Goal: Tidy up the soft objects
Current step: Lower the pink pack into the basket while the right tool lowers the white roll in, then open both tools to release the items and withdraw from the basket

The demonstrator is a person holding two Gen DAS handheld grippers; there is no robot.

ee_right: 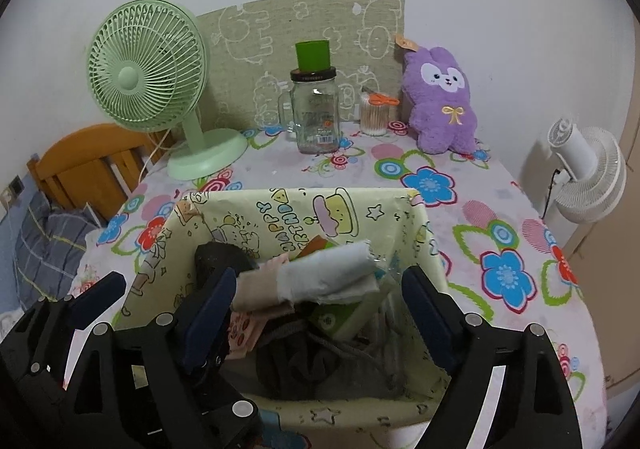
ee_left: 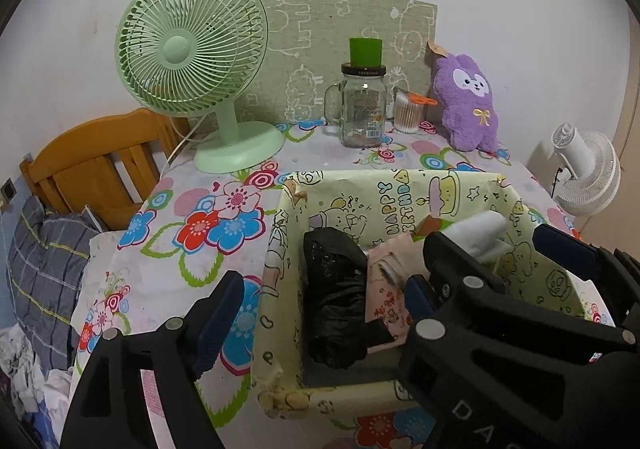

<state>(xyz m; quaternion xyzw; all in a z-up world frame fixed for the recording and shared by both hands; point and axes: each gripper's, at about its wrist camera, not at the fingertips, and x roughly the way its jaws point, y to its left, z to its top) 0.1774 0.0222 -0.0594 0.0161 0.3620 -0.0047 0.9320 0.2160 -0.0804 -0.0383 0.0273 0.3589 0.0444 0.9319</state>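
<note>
A yellow cartoon-print box (ee_left: 276,289) (ee_right: 304,209) stands on the flowered tablecloth (ee_left: 180,249). In it lie a black bundle (ee_left: 336,297), a pink printed cloth (ee_left: 384,305), a pale blue rolled cloth (ee_right: 332,273) and dark grey fabric (ee_right: 320,365). My left gripper (ee_left: 324,289) is open, straddling the box's left wall and the black bundle without touching either. My right gripper (ee_right: 320,281) is open over the box's right half. The pale blue roll lies between its jaws, and the right pad stands apart from it. A purple plush bunny (ee_left: 470,105) (ee_right: 440,101) sits upright at the table's back right.
At the back stand a green desk fan (ee_left: 192,49) (ee_right: 144,77), a glass jar (ee_right: 316,117) with a green cup on top, and a tub of cotton swabs (ee_right: 374,115). A wooden headboard (ee_left: 92,169) and plaid bedding are left of the table. A white fan (ee_right: 584,177) is to the right.
</note>
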